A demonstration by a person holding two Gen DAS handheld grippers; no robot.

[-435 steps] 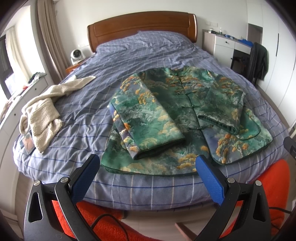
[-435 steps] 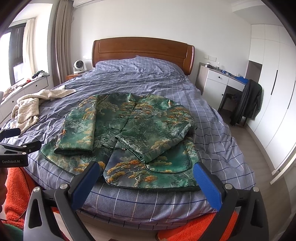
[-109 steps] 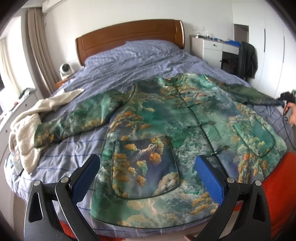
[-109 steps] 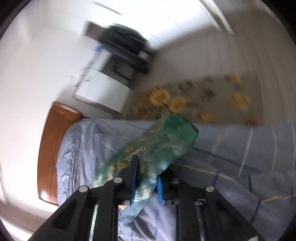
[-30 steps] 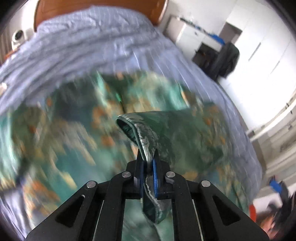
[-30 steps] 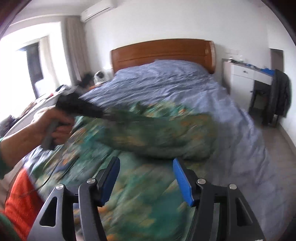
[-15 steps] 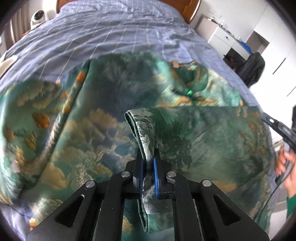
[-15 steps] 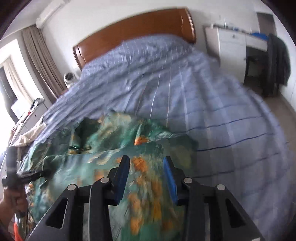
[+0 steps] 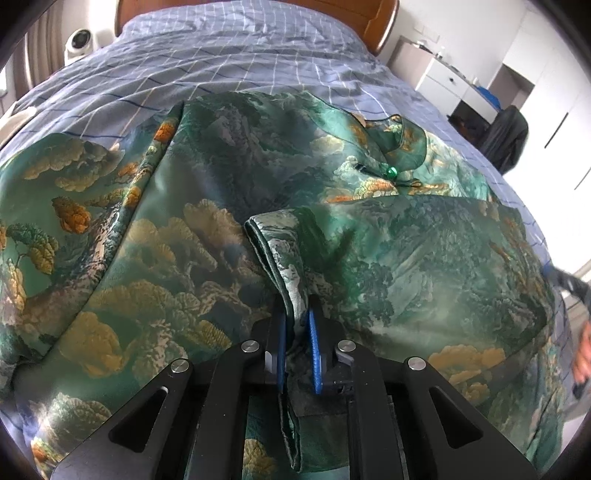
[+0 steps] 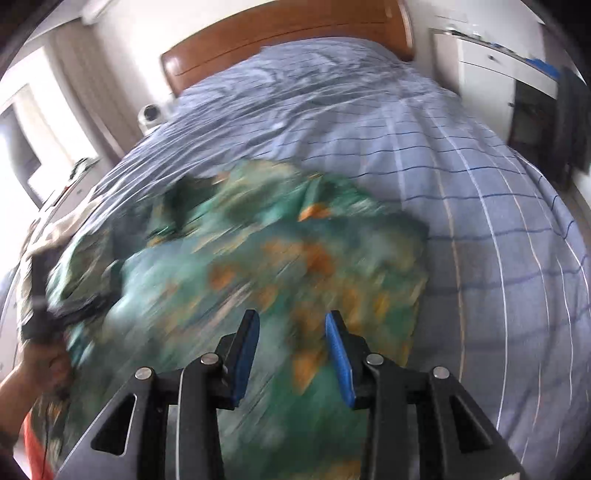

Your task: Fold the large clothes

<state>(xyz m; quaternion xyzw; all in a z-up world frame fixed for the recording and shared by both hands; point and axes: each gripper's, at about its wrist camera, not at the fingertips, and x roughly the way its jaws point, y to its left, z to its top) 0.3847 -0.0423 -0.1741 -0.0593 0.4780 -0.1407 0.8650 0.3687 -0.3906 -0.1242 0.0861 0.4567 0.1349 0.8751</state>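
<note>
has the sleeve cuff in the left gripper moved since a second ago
Yes. The left gripper carried the sleeve cuff across the jacket, farther from the headboard.

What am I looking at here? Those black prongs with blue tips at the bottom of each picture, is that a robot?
No robot: a person holds a pincer tool in each hand, each with a camera looking along its two fingers. One picture is from the left tool, the other from the right. A green patterned jacket lies on a bed with a blue checked cover. The left gripper is shut on a sleeve cuff laid across the jacket. The right gripper hovers over the jacket with nothing between its fingers; its picture is blurred.
</note>
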